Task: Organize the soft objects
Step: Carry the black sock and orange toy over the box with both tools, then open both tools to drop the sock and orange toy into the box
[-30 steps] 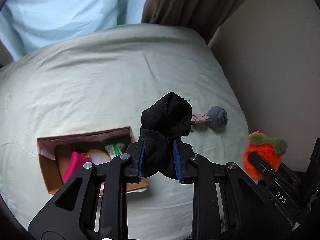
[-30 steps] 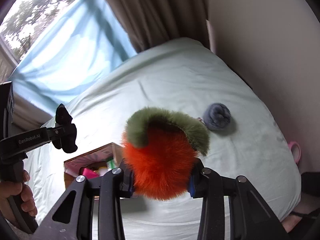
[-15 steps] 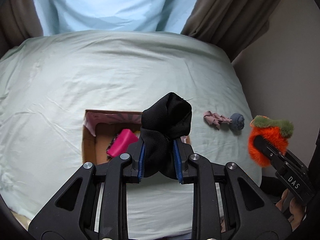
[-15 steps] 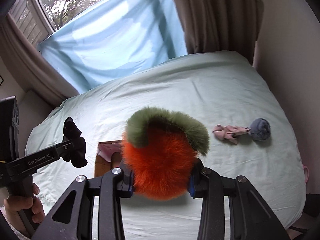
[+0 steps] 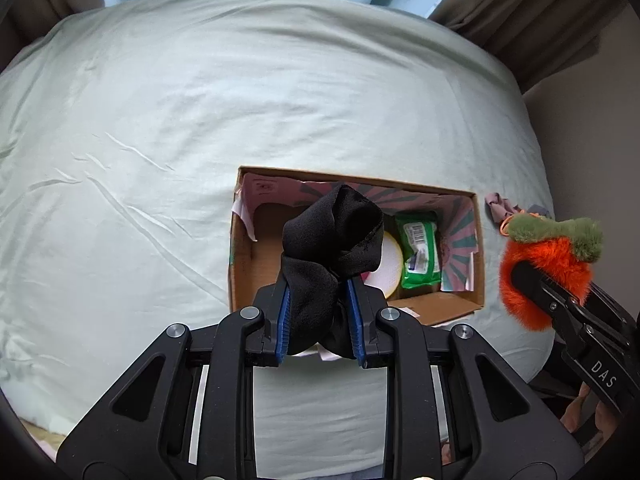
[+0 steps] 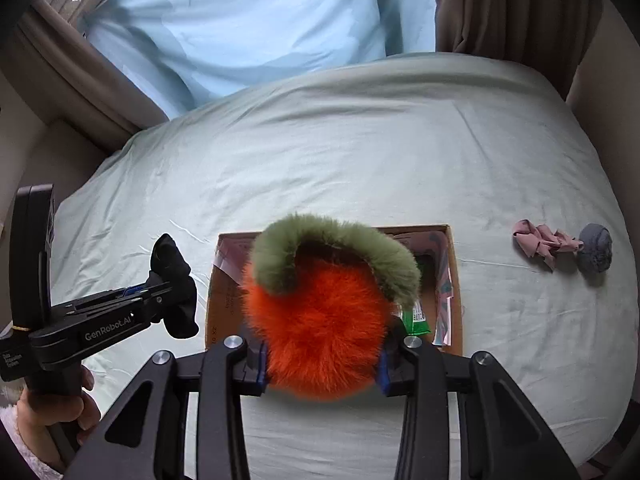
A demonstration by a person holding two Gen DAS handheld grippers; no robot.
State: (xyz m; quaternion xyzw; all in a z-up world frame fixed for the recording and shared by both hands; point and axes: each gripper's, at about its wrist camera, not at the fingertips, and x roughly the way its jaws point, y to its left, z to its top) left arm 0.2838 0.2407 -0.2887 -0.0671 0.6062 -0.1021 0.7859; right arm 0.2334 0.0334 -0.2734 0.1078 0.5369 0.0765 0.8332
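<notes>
From the left wrist: left gripper [image 5: 319, 322] pinched tight on a black cloth [image 5: 330, 240], bundle held above an open cardboard box [image 5: 240, 280] on the bed [image 5: 140, 140]; inside the box, a green wipes packet [image 5: 420, 254] against the right wall, a pale round pad [image 5: 386, 266] beside it, bare cardboard floor at the left, patterned pink lining on the far wall; at the right edge of the bed, right gripper [image 5: 532, 280] clamped on an orange furry toy [image 5: 556, 256] with a green tuft; pink cloth [image 5: 498, 206] just past the box's right wall. From the right wrist: right gripper [image 6: 321, 364] squeezed around the orange furry toy [image 6: 320, 320], directly over the box [image 6: 218, 296]; left gripper [image 6: 160, 296] off to the left, black cloth [image 6: 172, 268] between its fingers; pink cloth [image 6: 540, 240] touching a grey ball [image 6: 596, 248] near the bed's right edge; pale green sheet, light blue curtain [image 6: 240, 20] and brown drapes [image 6: 500, 4] behind
</notes>
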